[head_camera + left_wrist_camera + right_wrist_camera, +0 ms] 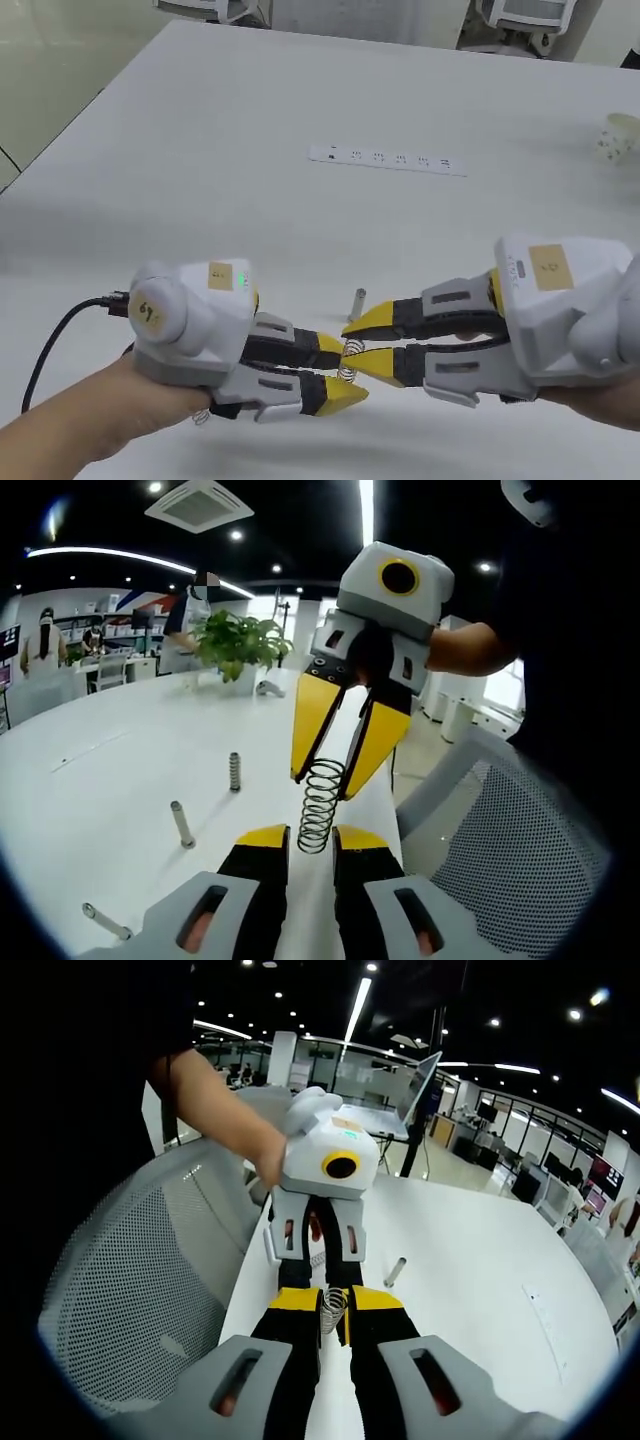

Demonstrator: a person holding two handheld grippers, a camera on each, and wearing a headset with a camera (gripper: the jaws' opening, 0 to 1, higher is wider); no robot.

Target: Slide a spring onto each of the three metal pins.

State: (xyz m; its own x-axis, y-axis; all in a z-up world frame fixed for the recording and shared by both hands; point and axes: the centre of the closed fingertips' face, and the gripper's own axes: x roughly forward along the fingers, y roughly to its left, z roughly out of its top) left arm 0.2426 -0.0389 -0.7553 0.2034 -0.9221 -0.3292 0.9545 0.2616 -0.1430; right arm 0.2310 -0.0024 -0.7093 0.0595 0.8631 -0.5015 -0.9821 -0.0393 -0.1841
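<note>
The spring [322,800] is seemingly clamped by the right gripper [335,1298]; the grip of the left gripper [313,834] cannot be told. Three pins [181,823] are seen in its view.

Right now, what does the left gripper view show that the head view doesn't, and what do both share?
The left gripper view adds a pin wearing a spring, a pin lying flat, a potted plant and a mesh chair. The head view adds a power strip, a paper cup, a black cable and what looks like a loose spring. Both share the left gripper facing the right gripper, the held spring between their jaws, a bare pin and the white table.
</note>
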